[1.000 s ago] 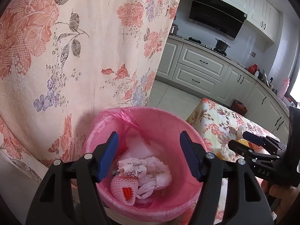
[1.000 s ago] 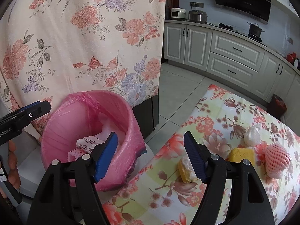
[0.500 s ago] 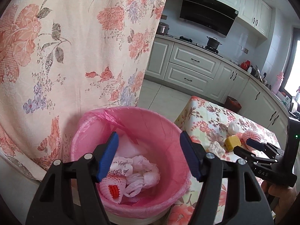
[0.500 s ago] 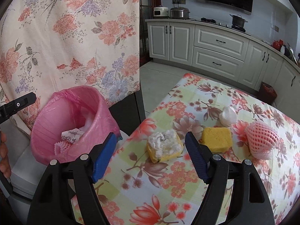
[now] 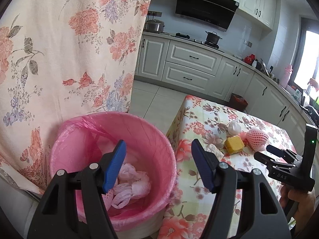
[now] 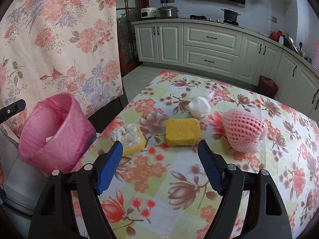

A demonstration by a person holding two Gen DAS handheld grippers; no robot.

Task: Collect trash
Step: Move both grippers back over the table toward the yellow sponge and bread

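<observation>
Jaws of the left gripper [image 5: 158,163] stand apart, empty, over the pink bin [image 5: 111,159] holding earlier trash. From the right wrist, the right gripper [image 6: 159,165] has just been widening, nothing between its jaws, facing the sponge [image 6: 182,131] on the tabletop [image 6: 259,189]; next, descend and straddle it.

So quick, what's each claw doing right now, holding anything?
Left claw: open, empty, hanging over the pink bin.
Right claw: open, empty, its jaws have just been opening wider, above the table near the yellow sponge.
</observation>
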